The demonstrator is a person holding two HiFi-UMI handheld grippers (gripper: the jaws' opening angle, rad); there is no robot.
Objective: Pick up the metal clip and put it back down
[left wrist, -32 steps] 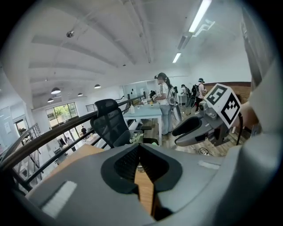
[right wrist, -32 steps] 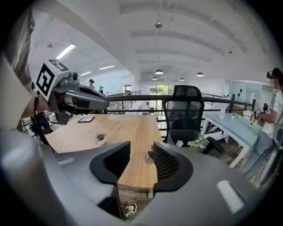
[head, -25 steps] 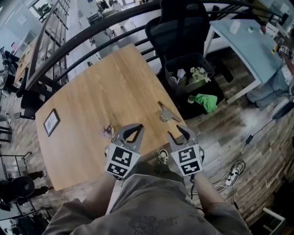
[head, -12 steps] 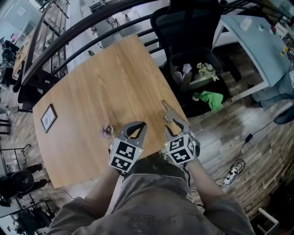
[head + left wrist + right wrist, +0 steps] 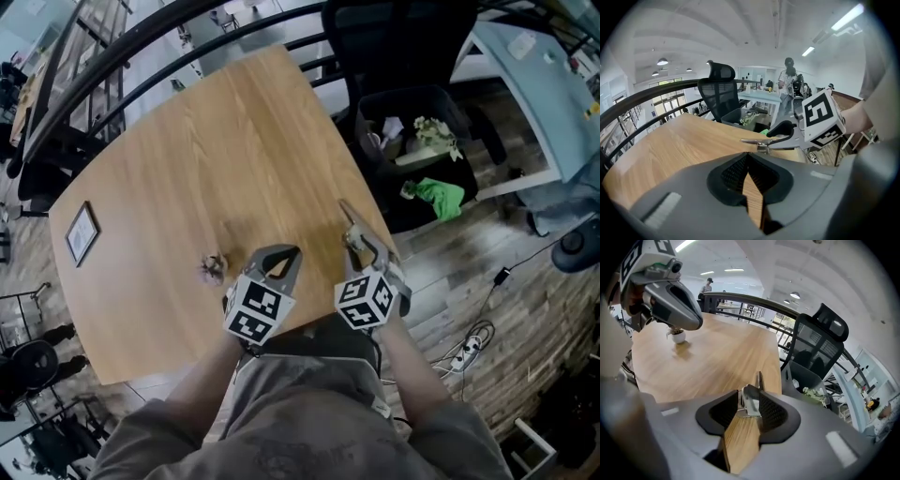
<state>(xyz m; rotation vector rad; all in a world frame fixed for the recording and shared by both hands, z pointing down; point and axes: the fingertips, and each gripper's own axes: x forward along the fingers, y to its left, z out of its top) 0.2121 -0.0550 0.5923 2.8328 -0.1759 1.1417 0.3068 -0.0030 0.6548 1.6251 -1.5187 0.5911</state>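
Lowered to the wooden table's (image 5: 206, 159) edge, right gripper's (image 5: 364, 248) jaws stand apart astride the metal clip (image 5: 751, 403); a nudge could knock it overboard.

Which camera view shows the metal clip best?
The right gripper view: the clip stands close up between the jaws of the open right claw. The left gripper view shows it small, side-on. The head view shows only part of it beyond that claw.
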